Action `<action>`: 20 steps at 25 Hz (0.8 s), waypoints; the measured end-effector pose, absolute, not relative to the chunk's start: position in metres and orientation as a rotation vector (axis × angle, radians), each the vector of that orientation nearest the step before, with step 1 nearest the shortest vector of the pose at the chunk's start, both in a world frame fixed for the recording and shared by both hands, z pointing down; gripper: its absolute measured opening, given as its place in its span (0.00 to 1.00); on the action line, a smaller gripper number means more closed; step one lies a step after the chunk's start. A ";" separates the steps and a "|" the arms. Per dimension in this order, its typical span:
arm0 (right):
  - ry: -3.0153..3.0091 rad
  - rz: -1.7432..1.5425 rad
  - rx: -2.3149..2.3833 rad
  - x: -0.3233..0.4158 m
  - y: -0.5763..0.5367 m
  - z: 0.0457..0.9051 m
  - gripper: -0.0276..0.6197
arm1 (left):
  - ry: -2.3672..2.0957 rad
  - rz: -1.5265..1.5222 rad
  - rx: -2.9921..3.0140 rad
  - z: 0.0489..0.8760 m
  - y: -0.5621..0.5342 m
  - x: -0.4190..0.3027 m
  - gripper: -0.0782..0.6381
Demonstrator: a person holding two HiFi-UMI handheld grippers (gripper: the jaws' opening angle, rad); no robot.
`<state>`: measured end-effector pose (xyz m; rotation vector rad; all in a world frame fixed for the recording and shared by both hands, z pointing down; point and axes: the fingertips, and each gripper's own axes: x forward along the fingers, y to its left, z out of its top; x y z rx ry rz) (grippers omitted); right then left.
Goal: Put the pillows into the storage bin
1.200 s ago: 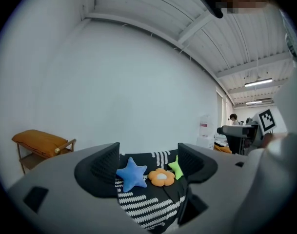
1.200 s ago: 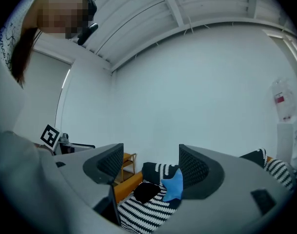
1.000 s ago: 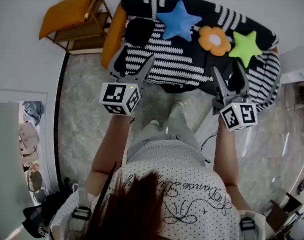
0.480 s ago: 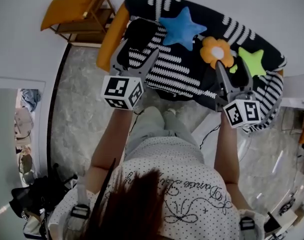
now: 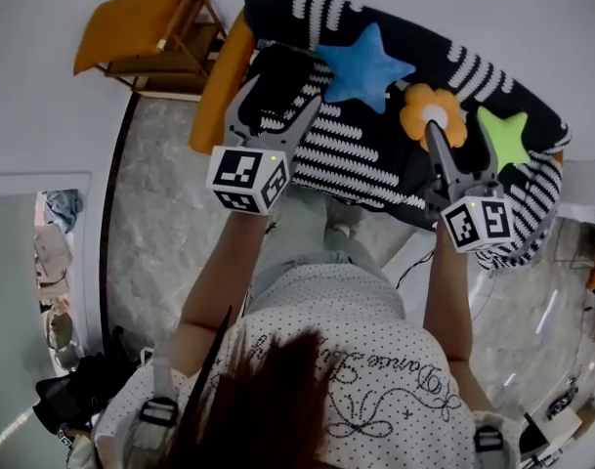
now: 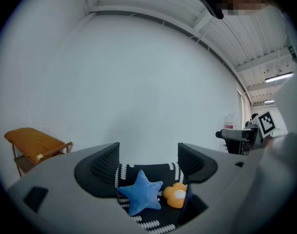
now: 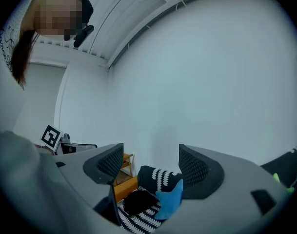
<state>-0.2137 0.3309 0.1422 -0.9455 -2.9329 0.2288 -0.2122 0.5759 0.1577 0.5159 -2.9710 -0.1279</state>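
Four pillows lie on a sofa under a black-and-white striped blanket (image 5: 356, 149): a black pillow (image 5: 277, 66), a blue star pillow (image 5: 361, 66), an orange flower pillow (image 5: 432, 113) and a green star pillow (image 5: 505, 135). My left gripper (image 5: 283, 94) hangs open over the black pillow, nothing between its jaws. My right gripper (image 5: 459, 137) is open and empty between the flower and the green star. The left gripper view looks past its gripper (image 6: 148, 161) at the blue star (image 6: 141, 194) and the flower (image 6: 176, 197). The right gripper view shows its gripper (image 7: 150, 165), the black pillow (image 7: 140, 201) and the blue star (image 7: 171, 199).
A wooden rack with an orange cushion (image 5: 131, 22) stands left of the sofa, by the white wall. An orange sofa arm (image 5: 217, 91) borders the blanket's left side. Something clear and curved (image 5: 512, 286) sits on the marble floor at the right. No bin is plainly visible.
Both grippers have moved forward from in front of the sofa to over the blanket, next to the pillows. The person has stepped closer. Both sets of jaws stay open.
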 end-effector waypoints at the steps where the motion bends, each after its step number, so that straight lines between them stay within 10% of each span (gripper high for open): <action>1: -2.939 0.228 -0.932 -0.227 0.335 0.143 0.57 | -2.968 -0.124 0.532 0.158 0.580 -0.227 0.61; 20: -2.864 0.232 -0.758 -0.401 0.424 0.186 0.58 | -2.852 -0.133 0.719 0.191 0.643 -0.427 0.61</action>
